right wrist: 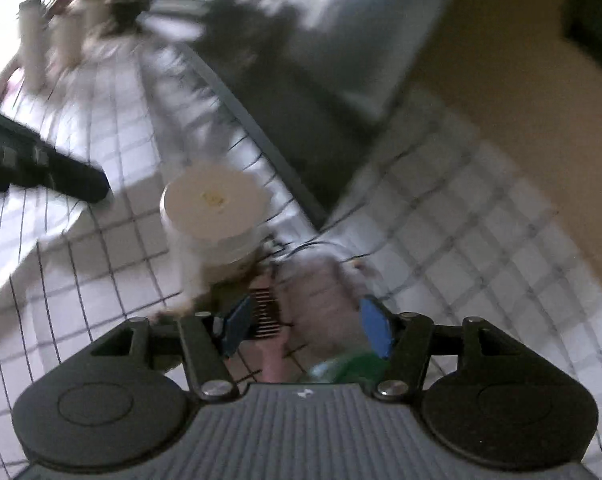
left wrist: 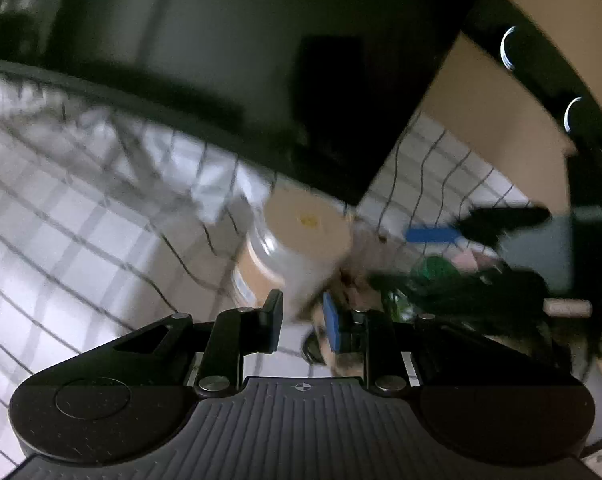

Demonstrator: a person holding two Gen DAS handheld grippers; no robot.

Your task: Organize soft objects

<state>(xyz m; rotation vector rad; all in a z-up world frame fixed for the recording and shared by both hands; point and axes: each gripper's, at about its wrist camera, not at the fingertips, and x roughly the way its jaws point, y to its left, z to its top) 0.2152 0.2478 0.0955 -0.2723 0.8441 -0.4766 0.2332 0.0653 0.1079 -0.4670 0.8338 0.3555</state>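
Meanwhile, both grippers, left [left wrist: 303, 322] narrowly parted and right [right wrist: 307, 326] wider, hover empty over a checked cloth [right wrist: 461, 216], blurred soft things [right wrist: 325, 280] lying beside a white-lidded jar [right wrist: 215, 216].

soft toy: a pale, fuzzy, blurred mass [right wrist: 321, 280] lying on the checked cloth, just right of the jar's base, near the camera
colour: off-white to pinkish, with a darker brown patch on its left
pose: cannot tell; too smeared to read
green item: a crumpled green piece [right wrist: 349, 364] nearest the camera, just below the pale mass
other view: blurred brown and pale fur [left wrist: 341, 344] at the right pad
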